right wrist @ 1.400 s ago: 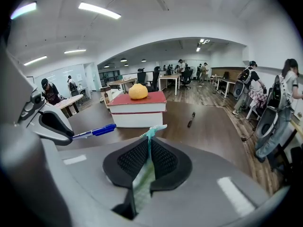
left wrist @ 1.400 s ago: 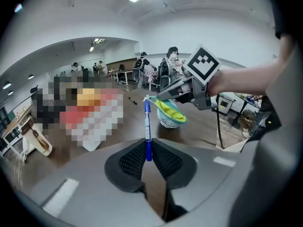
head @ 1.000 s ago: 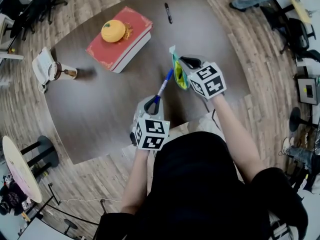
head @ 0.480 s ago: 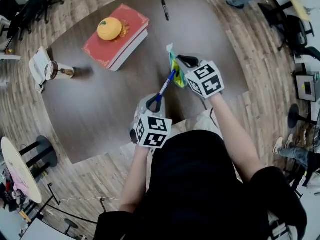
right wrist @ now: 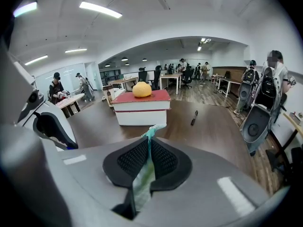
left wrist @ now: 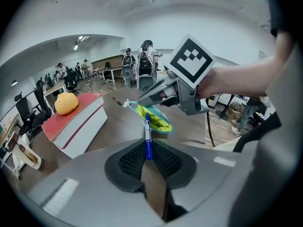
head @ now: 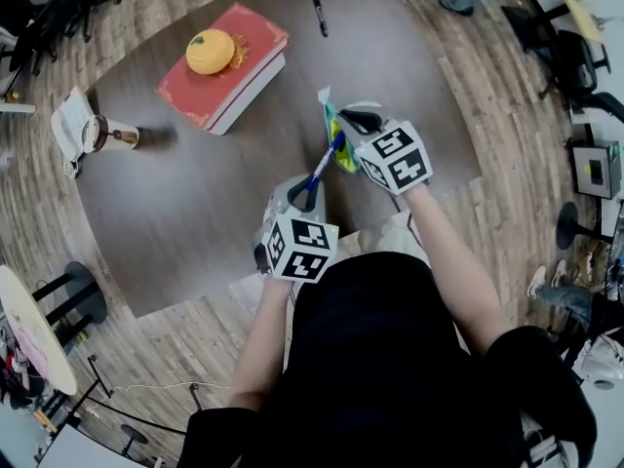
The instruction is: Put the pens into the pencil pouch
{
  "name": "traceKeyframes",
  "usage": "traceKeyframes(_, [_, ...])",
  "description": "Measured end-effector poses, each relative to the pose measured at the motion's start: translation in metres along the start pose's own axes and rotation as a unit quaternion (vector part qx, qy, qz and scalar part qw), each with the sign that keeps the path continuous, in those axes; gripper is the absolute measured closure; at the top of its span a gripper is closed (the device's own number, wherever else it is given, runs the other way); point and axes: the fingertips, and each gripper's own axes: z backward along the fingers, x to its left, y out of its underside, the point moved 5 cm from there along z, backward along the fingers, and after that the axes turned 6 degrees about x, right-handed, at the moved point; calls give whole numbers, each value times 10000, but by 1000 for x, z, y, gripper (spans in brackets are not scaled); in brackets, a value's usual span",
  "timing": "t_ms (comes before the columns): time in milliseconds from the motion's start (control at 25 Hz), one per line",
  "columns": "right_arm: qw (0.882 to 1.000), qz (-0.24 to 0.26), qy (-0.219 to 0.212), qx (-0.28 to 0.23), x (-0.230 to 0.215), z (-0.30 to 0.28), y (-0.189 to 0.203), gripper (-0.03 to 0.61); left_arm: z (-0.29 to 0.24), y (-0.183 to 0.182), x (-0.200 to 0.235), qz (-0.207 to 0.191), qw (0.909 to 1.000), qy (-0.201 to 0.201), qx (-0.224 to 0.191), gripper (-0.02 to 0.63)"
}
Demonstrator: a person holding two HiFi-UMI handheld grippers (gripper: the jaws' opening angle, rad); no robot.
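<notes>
We're pinching the pen [left wrist: 148, 135], likely light and slick, by its tail in the left gripper [left wrist: 148, 159], the right gripper [right wrist: 147, 157] clamping the floppy pouch [left wrist: 156, 119] by its edge.

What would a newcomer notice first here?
Two handheld grippers with checkered cubes work at the table's near edge: the left gripper pinches a blue pen, aimed at the green pouch gripped by the right gripper. Farther back, an orange fruit sits on a red book.

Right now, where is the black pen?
In the head view, the black pen lies near the far edge of the table, just right of the red book.
</notes>
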Motion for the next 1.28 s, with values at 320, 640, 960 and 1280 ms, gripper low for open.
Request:
traceKeyframes(320, [10000, 17, -37, 38, 0, 0, 0, 551, -10, -9, -2, -12, 10000, 49, -5, 577])
traceKeyframes(640, [10000, 19, -78, 44, 2, 0, 0, 551, -25, -16, -3, -53, 9998, 165, 24, 577])
traceKeyframes(960, [9998, -17, -167, 86, 3, 1, 2, 551, -40, -24, -4, -133, 9995, 280, 92, 577])
traceKeyframes(1280, [9997, -52, -202, 90, -4, 5, 1, 551, -54, -37, -9, -217, 9992, 322, 81, 577])
